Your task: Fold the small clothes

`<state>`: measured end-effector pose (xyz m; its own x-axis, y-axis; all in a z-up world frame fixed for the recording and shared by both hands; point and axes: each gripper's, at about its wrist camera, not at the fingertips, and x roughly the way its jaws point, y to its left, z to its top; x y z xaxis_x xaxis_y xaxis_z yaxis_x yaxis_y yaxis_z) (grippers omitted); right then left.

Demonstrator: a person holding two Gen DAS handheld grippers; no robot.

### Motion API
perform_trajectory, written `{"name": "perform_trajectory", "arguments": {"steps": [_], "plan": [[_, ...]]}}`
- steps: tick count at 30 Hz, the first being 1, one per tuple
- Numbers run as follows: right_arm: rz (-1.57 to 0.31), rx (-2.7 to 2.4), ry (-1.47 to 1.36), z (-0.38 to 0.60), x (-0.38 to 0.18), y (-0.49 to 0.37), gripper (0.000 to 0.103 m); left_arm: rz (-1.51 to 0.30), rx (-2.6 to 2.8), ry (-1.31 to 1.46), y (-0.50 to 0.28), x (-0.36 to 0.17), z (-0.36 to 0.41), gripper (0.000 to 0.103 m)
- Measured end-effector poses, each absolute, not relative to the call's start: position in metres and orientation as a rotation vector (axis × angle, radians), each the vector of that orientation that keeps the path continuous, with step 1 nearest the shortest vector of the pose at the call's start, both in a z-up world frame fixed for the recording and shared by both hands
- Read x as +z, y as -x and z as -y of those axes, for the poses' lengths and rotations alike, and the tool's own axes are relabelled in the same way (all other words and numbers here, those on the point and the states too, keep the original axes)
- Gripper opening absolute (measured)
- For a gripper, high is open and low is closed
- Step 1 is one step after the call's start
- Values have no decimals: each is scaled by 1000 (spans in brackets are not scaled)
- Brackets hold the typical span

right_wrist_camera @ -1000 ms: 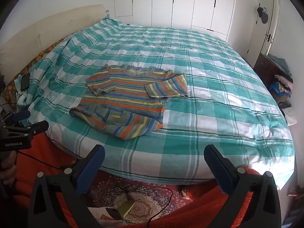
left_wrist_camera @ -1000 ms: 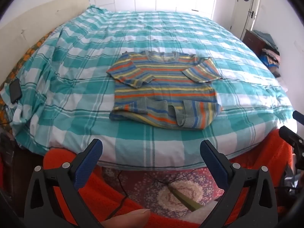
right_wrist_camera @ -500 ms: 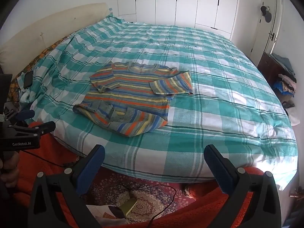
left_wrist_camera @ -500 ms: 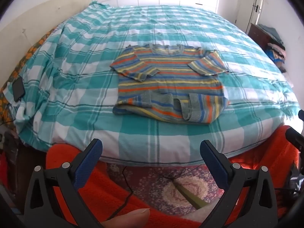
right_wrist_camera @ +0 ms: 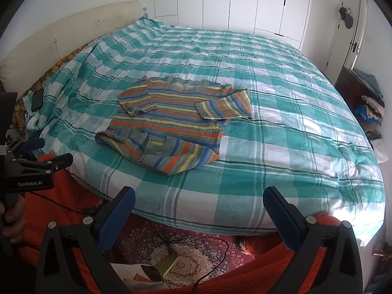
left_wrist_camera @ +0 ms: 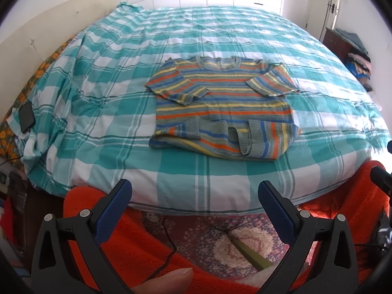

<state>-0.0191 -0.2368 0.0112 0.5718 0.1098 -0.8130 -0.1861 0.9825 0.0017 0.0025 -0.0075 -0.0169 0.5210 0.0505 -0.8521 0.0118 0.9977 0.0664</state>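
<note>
Sweater point(left_wrist_camera: 224, 109), striped, lies half-folded on the bed point(left_wrist_camera: 98, 112) near its front edge; both my left hand-held gripper point(left_wrist_camera: 194, 204) and right hand-held gripper point(right_wrist_camera: 199, 209) hang spread and empty. Pinching one knit layer could drag the tucked sleeves loose.

Both tongs, the left point(left_wrist_camera: 194, 201) and the right point(right_wrist_camera: 199, 208), moved in toward the bed point(left_wrist_camera: 220, 178) over the last second, so the sweater point(left_wrist_camera: 223, 112) came to sit nearer and lower in each view. Their jaws did not change.
</note>
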Motion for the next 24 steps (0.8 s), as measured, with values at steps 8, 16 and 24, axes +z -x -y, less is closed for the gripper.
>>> {"name": "perform_trajectory", "arguments": {"steps": [8,16,24], "plan": [[-956,175,89,238,8,18,103,-1029,24,-110,-3,-17,14,102],[-960,178,93,238,7,18,103,-1029,26,-121,-1,-18,17,102],[-965,183,97,236,6,19,103,-1028,25,-130,0,-18,18,102]]}}
